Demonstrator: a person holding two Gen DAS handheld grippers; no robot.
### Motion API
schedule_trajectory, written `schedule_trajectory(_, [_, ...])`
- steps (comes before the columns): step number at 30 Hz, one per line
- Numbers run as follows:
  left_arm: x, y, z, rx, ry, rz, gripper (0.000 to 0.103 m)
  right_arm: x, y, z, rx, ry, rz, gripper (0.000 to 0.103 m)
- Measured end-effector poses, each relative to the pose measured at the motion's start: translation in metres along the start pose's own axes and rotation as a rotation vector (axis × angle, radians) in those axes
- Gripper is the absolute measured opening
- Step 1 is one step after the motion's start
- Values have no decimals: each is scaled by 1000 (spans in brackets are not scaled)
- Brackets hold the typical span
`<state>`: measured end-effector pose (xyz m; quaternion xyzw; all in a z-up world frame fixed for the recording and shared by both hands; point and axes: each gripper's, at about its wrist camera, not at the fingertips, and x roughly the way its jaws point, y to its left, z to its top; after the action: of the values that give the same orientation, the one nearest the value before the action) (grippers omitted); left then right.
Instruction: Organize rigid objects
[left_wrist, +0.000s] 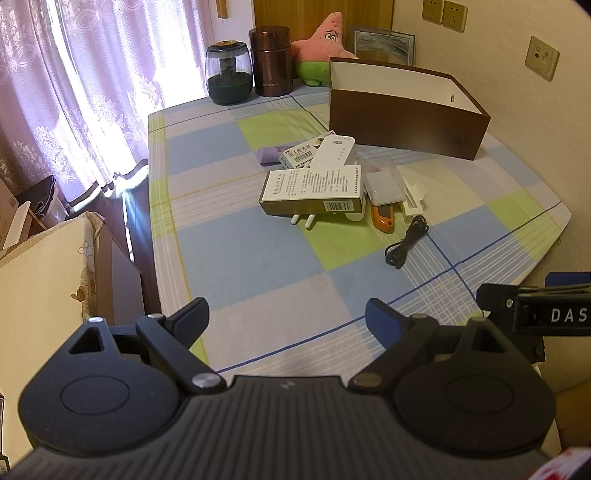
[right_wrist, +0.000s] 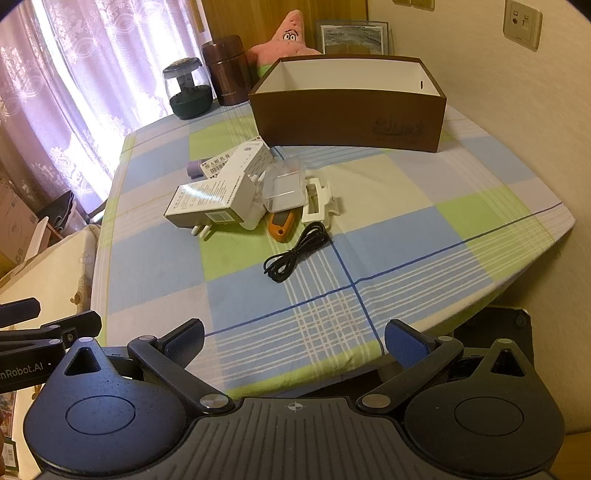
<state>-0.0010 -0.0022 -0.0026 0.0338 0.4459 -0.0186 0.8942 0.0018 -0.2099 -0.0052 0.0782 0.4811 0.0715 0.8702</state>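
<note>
**While both grippers hang wide over the near edge, the clutter sits mid-table**

While nothing is held, the left gripper (left_wrist: 286, 321) and right gripper (right_wrist: 294, 341) both have fingers spread wide, tilted down over the near edge of the table (left_wrist: 258, 280). Pile of small things sits mid-table: long printed carton (left_wrist: 312, 192) on top at the front, two white boxes (left_wrist: 325, 151) behind it, purple tube (left_wrist: 269, 154) at the back left. A clear plastic case (right_wrist: 284, 186) touches the pile's right side, with a white clip (right_wrist: 318, 201) just beside it. An orange box cutter (right_wrist: 281, 225) pokes out under the case. A black coiled cable (right_wrist: 295, 251) lies apart, nearer the grippers. A brown open box (right_wrist: 351, 118) stands behind the pile, interior white, contents not visible from here.
</note>
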Motion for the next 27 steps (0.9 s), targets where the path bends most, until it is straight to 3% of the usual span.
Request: schedule_trajectory(27, [5,1,4,-2,3,-6,90,1,1,1,0,1,-2,101])
